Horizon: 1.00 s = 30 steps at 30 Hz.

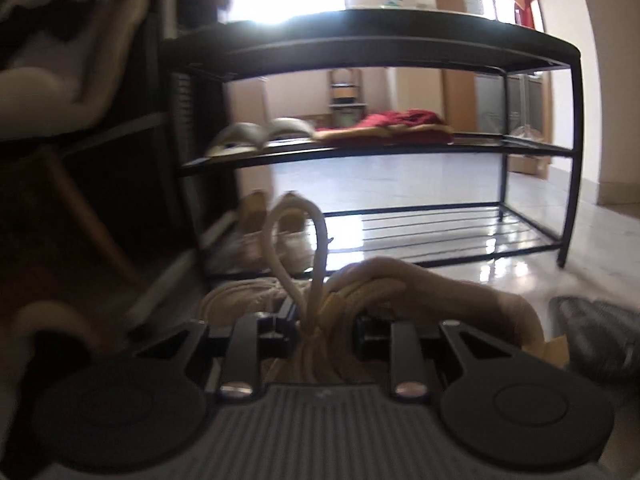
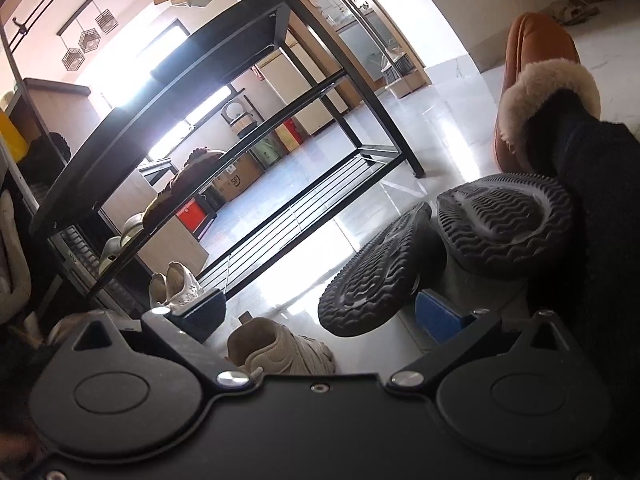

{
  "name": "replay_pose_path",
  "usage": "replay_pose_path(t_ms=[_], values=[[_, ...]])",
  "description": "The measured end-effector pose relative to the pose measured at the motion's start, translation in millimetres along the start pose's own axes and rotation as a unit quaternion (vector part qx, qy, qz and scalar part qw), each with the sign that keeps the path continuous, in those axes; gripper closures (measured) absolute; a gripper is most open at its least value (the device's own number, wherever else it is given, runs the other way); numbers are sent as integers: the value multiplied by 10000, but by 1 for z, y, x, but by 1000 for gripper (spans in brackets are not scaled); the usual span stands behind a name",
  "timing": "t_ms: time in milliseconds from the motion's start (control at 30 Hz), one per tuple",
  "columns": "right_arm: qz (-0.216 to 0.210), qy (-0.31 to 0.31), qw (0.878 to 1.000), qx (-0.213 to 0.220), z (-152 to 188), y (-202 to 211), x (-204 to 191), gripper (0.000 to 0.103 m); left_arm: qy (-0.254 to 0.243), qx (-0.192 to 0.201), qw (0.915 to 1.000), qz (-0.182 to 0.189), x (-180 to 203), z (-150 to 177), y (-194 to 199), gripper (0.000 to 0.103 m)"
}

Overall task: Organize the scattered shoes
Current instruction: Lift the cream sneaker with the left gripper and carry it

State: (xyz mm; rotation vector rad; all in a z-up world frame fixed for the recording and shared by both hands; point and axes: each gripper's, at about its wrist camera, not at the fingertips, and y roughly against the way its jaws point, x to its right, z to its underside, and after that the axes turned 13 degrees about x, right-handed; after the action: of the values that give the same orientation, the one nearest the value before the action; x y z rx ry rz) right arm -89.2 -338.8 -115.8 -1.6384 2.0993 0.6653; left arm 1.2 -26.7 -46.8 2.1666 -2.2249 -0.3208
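Left wrist view: low centre, left gripper (image 1: 323,330) pinched tight on the collar and looped cream laces of a beige knit sneaker (image 1: 400,292), soft and rounded, filling the lower middle. Behind it, a black metal shoe rack (image 1: 360,40) with thin bar shelves; on the lower left of the rack, a pale sneaker (image 1: 276,236); on the middle shelf, whitish sandals (image 1: 256,136) and a red fabric shoe (image 1: 404,124). At lower right, a grey ribbed sole (image 1: 592,332) on glossy pale floor tiles (image 1: 520,264). Right wrist view: right gripper (image 2: 324,312) spread wide, blue textured pads (image 2: 438,316) touching nothing clearly. Between the fingers, the same beige sneaker (image 2: 280,348); right of centre, two dark shoes (image 2: 440,244) upturned, wavy rubber tread showing. At upper right, a tan leather slipper (image 2: 536,80) with fluffy cream lining. Rack tilted across the left; behind it, a cardboard box (image 2: 236,178) marked "SF".
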Motion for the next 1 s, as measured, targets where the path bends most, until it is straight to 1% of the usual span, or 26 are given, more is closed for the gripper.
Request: replay_pose_path(t_ms=[67,100,200,267,333,367,433,533,667,767,933,967,1000], values=[[93,150,9998,-60,4,-2,-4,0,-99,-127,9998,-108,-1,22,17,78],[137,225,9996,-101,7,-3,-6,0,-95,-203,9997,-91,-1,26,18,78],[159,532,9982,-216,16,-5,-16,0,196,-603,9980,-83,-3,48,21,77],[153,740,9968,-267,21,-5,-21,0,526,-892,9944,-193,-6,60,18,77],[269,808,9956,-380,23,-6,-21,0,639,-1095,9916,-267,-8,67,11,77],[293,811,9955,-382,23,-6,-21,0,621,-1135,9911,-305,-8,69,7,77],[406,730,9959,-352,20,-3,-18,0,476,-1100,9922,-331,-6,75,4,77],[558,670,9957,-310,19,-2,-15,0,258,-1012,9943,-229,-4,80,-2,76],[612,731,9949,-316,21,-1,-14,0,-3,-952,9954,-129,4,89,1,75],[570,783,9948,-330,21,-2,-16,0,50,-953,9954,-105,5,93,5,73],[569,773,9948,-345,21,-3,-15,0,4,-1003,9950,14,4,94,5,63],[571,768,9948,-346,20,-4,-15,0,9,-1009,9949,30,4,93,4,57],[563,779,9948,-347,20,-3,-15,0,46,-980,9952,35,2,92,6,46]])
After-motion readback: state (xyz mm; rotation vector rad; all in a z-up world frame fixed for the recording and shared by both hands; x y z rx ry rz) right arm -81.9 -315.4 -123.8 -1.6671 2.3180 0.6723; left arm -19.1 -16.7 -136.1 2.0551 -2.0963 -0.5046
